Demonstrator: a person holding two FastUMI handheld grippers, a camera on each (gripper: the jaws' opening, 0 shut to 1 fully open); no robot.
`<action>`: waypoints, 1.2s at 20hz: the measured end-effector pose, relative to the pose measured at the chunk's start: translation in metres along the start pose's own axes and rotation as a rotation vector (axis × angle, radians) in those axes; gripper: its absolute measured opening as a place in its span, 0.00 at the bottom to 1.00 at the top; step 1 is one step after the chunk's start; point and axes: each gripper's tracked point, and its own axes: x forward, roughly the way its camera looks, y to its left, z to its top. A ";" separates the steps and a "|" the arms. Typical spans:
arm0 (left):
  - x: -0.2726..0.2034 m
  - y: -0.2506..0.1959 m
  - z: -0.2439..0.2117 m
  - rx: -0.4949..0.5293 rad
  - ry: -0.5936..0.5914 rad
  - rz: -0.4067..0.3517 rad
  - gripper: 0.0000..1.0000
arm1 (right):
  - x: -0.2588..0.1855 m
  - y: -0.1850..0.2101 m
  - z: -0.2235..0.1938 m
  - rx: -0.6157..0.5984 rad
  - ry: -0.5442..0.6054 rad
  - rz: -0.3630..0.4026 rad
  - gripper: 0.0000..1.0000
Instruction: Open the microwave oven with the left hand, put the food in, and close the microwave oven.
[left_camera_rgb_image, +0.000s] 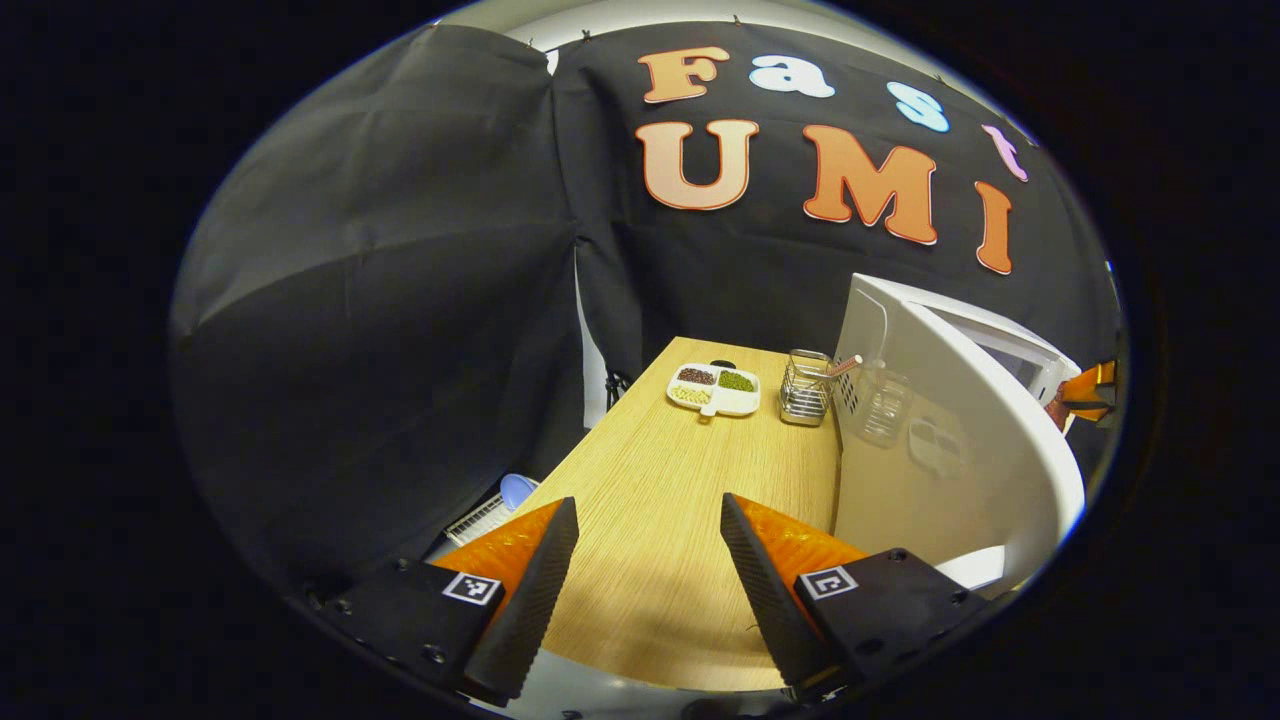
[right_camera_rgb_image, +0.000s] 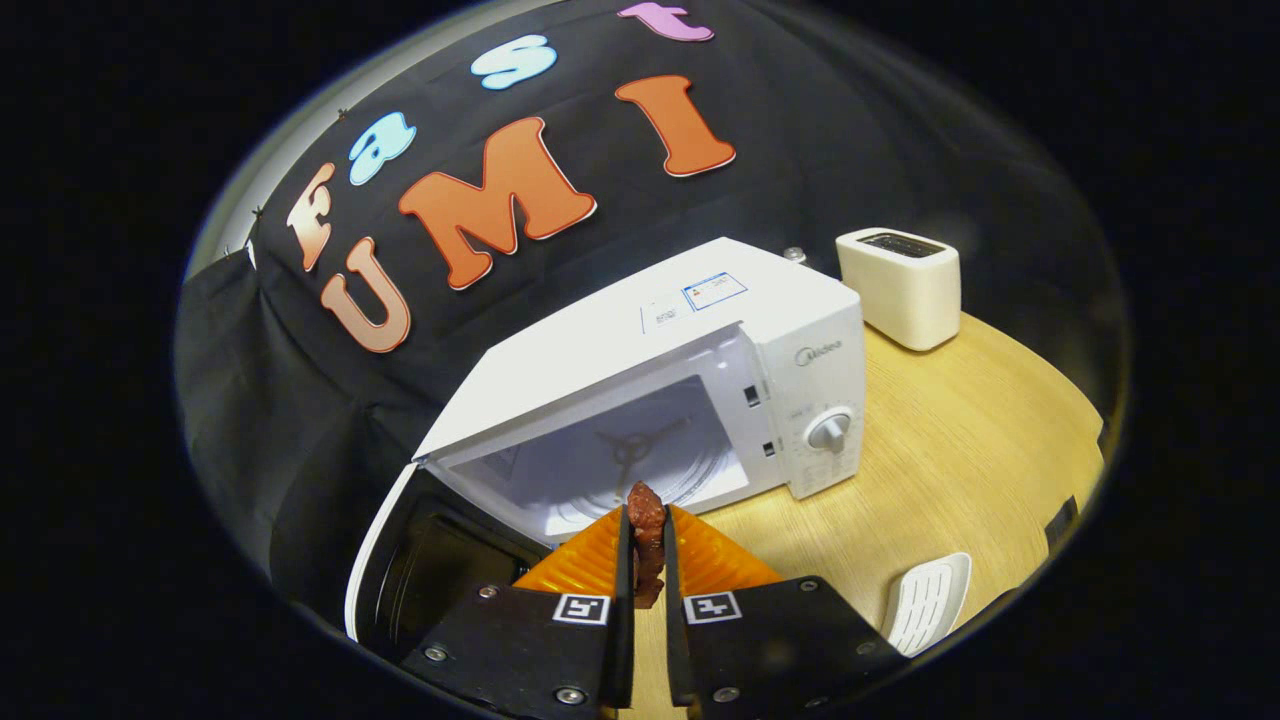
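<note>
So the whole setup sits on a light wood-grain table (left_camera_rgb_image: 650, 520) boxed in by black cloth walls (left_camera_rgb_image: 380, 300), pretty dim overall except where the light hits the tabletop. The white microwave (right_camera_rgb_image: 660, 340) sits on the table with its door (left_camera_rgb_image: 930, 440) swung wide open, and you can see right into the lit cavity with the turntable in there. The right gripper (right_camera_rgb_image: 647, 545) has its fingers pinched tight on a dark reddish-brown piece of food (right_camera_rgb_image: 646, 540), held just in front of the open cavity, above the table. The left gripper (left_camera_rgb_image: 648, 545) is spread wide with nothing in it, hanging over the table beside the open door. Farther down the table there's a divided white tray (left_camera_rgb_image: 714, 390) with beans or grains, a wire basket (left_camera_rgb_image: 805, 388) next to it, a cream toaster (right_camera_rgb_image: 900, 285) to the microwave's right, and a white slotted thing (right_camera_rgb_image: 930, 600) near the table edge.
</note>
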 end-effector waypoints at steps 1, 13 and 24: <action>0.002 0.004 -0.001 -0.001 0.003 0.004 0.93 | 0.010 0.004 0.001 -0.004 -0.004 -0.012 0.13; -0.004 0.051 -0.006 0.012 0.041 0.070 0.87 | 0.091 0.022 -0.002 0.217 -0.093 -0.042 0.13; -0.003 0.053 0.007 0.080 0.079 0.079 0.86 | 0.148 0.016 -0.020 0.468 -0.160 -0.140 0.13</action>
